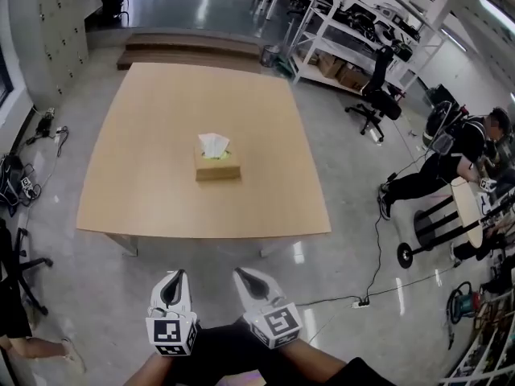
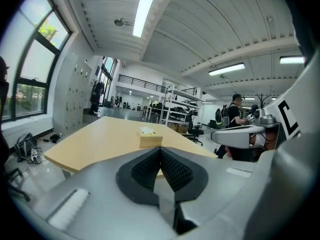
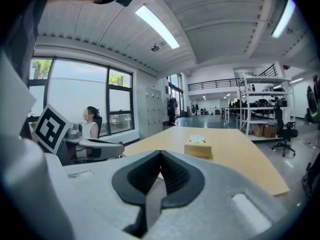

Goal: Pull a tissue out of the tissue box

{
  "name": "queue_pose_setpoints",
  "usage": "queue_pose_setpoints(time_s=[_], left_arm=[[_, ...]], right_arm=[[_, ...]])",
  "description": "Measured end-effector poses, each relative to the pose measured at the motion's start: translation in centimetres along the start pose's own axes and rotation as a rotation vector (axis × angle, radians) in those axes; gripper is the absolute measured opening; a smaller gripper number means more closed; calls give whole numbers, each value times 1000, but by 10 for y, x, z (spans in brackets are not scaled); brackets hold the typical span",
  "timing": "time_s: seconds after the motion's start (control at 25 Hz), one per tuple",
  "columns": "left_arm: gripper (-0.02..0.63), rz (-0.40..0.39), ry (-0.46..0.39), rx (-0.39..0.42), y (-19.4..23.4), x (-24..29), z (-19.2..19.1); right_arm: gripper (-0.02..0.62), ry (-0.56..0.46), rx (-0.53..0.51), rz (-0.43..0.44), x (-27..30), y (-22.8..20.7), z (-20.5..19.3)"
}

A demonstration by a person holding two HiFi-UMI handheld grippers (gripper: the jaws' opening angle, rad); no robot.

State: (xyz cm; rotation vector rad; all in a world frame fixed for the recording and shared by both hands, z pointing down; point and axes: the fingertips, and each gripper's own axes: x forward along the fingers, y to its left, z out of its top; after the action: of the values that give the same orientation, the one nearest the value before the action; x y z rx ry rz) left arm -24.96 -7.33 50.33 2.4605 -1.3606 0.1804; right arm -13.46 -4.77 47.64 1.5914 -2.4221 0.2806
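Tissue box [image 1: 217, 166] sits at the middle of the table [image 1: 145, 183], well ahead of my left gripper [image 1: 178, 274] and right gripper [image 1: 240, 274], both closed and empty, so I reckon I'm on the approach and next need one opened over the tissue [image 1: 214, 144].

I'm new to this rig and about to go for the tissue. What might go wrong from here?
The tissue box stands unheld in the middle of the table; pulling the tissue with nothing steadying the box may lift it. The left gripper and right gripper are both shut and short of the table; arriving shut would probably squash the tissue.
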Motion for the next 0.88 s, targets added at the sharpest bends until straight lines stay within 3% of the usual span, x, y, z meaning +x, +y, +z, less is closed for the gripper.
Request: queue_pose_setpoints(time_s=[0.32,0.6,0.88], left_arm=[[18,151,3,31,-1,73,24],[18,360,-36,10,-2,153,38],[18,422,-23,3,15,191,48]], right_arm=[[-12,-4,3,143,53,-74,8],[-12,64,-121,358,108,-143,-2],[-12,58,-109,385,173,-162,20]])
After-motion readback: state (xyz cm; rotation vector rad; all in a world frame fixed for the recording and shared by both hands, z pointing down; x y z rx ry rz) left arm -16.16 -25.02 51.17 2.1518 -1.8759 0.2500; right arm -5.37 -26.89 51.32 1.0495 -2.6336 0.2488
